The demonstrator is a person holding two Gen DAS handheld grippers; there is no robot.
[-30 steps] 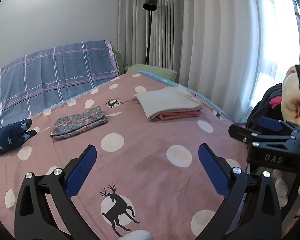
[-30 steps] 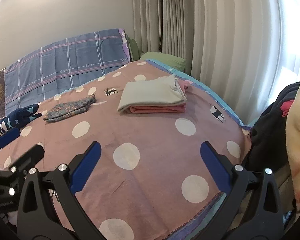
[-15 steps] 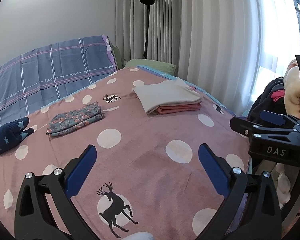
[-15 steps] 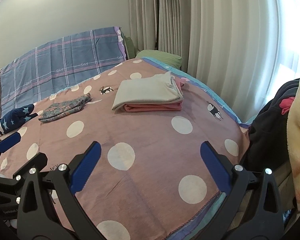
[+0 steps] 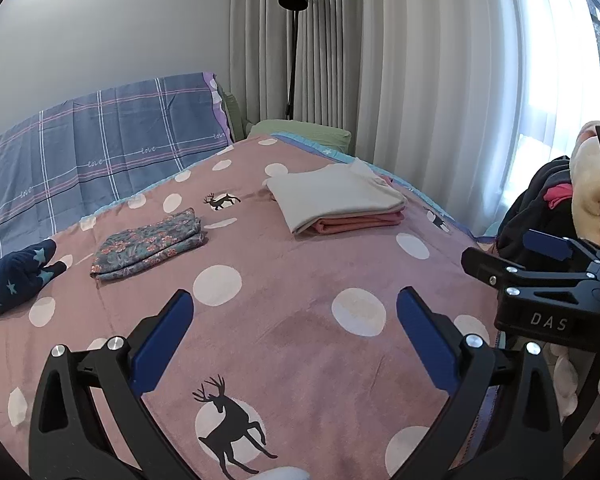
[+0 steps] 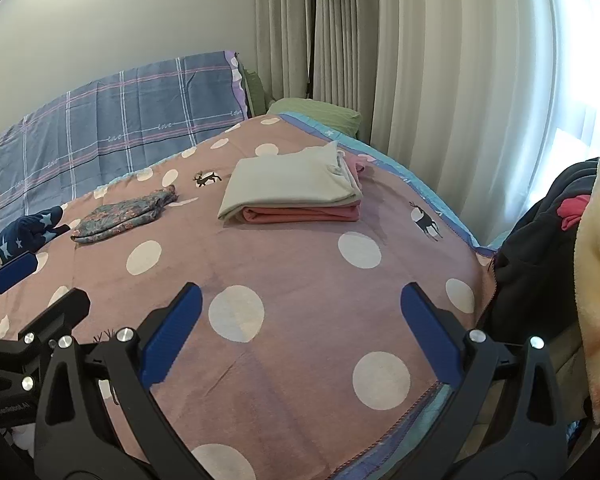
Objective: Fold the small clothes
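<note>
In the left wrist view, the left hand-held gripper [image 5: 295,306] is held above the near part of the bed, its blue-padded jaws spread wide with nothing between them. Beneath it lies the pink polka-dot bedspread with deer prints [image 5: 300,320], bare and flat across the near half. Toward the bed's far right edge a folded stack, a cream top over a pink garment [image 5: 338,202], is seen; toward the far left, a folded floral grey-blue garment [image 5: 148,244], and at the left edge a navy star-print piece [image 5: 16,276]. The right hand-held gripper [image 5: 540,276] is seen off the bed's right edge, beside a heap of dark and cream unfolded clothes [image 5: 540,204].

In the right wrist view, the right hand-held gripper [image 6: 301,318] is likewise wide open and empty, over the near right corner of the bed. The clothes heap [image 6: 540,248] sits just past the bed's right edge.

The step in hand is judged to be fetching a fresh small garment from that heap. It is best taken by a single edge or seam, so that one piece is drawn out and not a tangle, then laid flat on the bare near middle of the bedspread. Ample room is offered there; the folded stacks are well apart at the far side, and the near right edge should be minded so that cloth does not slip off.
</note>
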